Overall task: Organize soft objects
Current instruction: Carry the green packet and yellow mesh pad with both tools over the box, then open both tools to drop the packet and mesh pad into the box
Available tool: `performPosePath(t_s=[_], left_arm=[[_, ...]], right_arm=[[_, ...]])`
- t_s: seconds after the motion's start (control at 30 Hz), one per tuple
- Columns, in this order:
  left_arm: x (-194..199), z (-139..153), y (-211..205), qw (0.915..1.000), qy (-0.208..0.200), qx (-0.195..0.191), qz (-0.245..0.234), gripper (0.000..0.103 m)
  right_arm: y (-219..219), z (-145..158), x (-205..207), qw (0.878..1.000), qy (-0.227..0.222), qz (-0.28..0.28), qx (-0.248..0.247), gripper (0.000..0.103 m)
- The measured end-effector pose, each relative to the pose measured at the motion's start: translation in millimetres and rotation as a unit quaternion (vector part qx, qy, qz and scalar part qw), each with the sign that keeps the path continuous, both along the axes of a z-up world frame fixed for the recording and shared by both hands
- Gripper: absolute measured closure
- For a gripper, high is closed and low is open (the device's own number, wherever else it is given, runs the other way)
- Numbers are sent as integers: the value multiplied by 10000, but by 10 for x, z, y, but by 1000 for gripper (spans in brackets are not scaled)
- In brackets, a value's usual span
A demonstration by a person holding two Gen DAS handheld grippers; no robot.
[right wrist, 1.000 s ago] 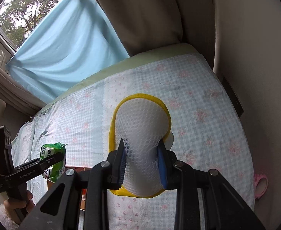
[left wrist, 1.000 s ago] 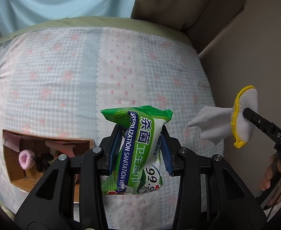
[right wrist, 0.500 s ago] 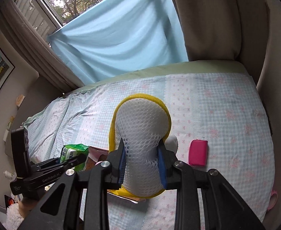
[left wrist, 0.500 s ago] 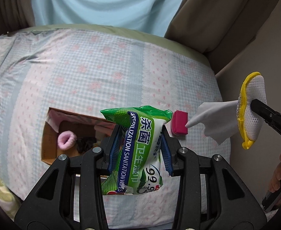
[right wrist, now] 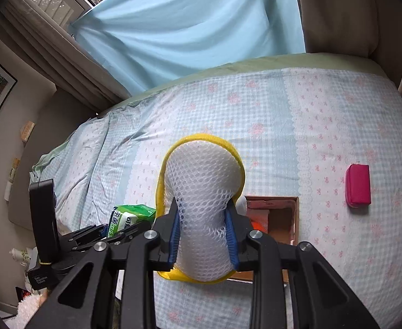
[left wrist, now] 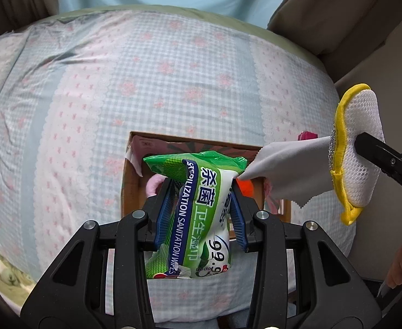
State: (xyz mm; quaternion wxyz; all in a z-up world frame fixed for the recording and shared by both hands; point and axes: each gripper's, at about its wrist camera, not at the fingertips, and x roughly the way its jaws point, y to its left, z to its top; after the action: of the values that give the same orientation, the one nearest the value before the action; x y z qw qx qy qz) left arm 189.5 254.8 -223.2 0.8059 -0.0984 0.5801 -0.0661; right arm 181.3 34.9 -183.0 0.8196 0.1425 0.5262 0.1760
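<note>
My left gripper (left wrist: pixel 201 213) is shut on a green and white pack of sanitation wipes (left wrist: pixel 198 213) and holds it above an open cardboard box (left wrist: pixel 131 189) on the bed. My right gripper (right wrist: pixel 203 233) is shut on a white mesh sponge with a yellow rim (right wrist: pixel 201 192); a grey cloth (left wrist: pixel 291 167) hangs with it. The sponge also shows at the right of the left wrist view (left wrist: pixel 357 153). The box (right wrist: pixel 283 216) lies just behind the sponge and holds a pink fluffy thing (left wrist: pixel 153 186) and an orange thing (left wrist: pixel 244 186). The wipes pack also shows in the right wrist view (right wrist: pixel 129 216).
A pink pouch (right wrist: pixel 357 189) lies on the checked bedsheet (left wrist: pixel 118 82) right of the box. A blue curtain (right wrist: pixel 187 27) hangs behind the bed, and a beige wall (left wrist: pixel 379 63) runs along its right side. A person's hand (left wrist: pixel 401 257) holds the right gripper.
Both grippers have moved in over the bed, so the box now lies right under the wipes pack and behind the sponge. Both grips are unchanged.
</note>
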Motion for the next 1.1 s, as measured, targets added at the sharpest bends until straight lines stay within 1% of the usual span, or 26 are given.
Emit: performPosePath(t_s=[0.1, 0.23, 0.3, 0.37, 0.43, 0.53, 0.6, 0.7, 0.73, 0.77, 0.8, 0.83, 0.87, 0.9, 0.93, 0.97, 1.1], left_arm=[[53, -272, 127, 9997, 187, 32, -146, 68], [142, -588, 167, 9989, 375, -6, -290, 68], [179, -707, 123, 9984, 428, -6, -376, 68], [226, -847, 59, 9976, 495, 75, -477, 68], [276, -1049, -12, 9962, 651, 135, -571, 68], [319, -1305, -73, 9947, 829, 130, -601, 68], [329, -1410, -111, 9937, 926, 133, -619, 68], [337, -1496, -189, 9914, 1000, 237, -809, 68], [339, -1512, -229, 9902, 1006, 335, -913, 68], [338, -1526, -260, 9887, 1005, 446, -1017, 67], [336, -1534, -293, 9872, 1008, 529, -1116, 62], [324, -1533, -324, 9858, 1019, 557, -1210, 53], [311, -1525, -354, 9848, 1011, 593, -1280, 20], [290, -1505, -369, 9845, 960, 651, -1318, 1], [263, -1469, -376, 9852, 841, 657, -1343, 0], [240, -1454, -384, 9846, 829, 642, -1397, 0], [185, -1450, -416, 9830, 839, 720, -1465, 0]], right_arm=[[207, -287, 23, 9996, 246, -99, -65, 76], [337, -640, 51, 9981, 537, -191, -217, 76], [357, -790, 77, 9971, 641, -218, -337, 76], [363, -952, 113, 9958, 752, -214, -473, 76], [353, -1152, 159, 9940, 880, -198, -623, 76], [321, -1482, 223, 9907, 1170, -210, -658, 76], [309, -1659, 255, 9882, 1346, -228, -698, 76], [277, -1813, 296, 9853, 1545, -307, -661, 75], [272, -1841, 318, 9844, 1609, -325, -627, 72], [268, -1870, 337, 9833, 1674, -351, -617, 65], [259, -1891, 358, 9824, 1718, -399, -615, 60], [250, -1909, 377, 9817, 1757, -444, -590, 52], [234, -1931, 397, 9809, 1801, -491, -544, 39], [216, -1956, 416, 9790, 1877, -552, -574, 30], [209, -1980, 436, 9766, 1955, -599, -671, 8], [201, -1999, 451, 9755, 1981, -598, -741, 1], [186, -1999, 462, 9765, 1930, -465, -838, 1]])
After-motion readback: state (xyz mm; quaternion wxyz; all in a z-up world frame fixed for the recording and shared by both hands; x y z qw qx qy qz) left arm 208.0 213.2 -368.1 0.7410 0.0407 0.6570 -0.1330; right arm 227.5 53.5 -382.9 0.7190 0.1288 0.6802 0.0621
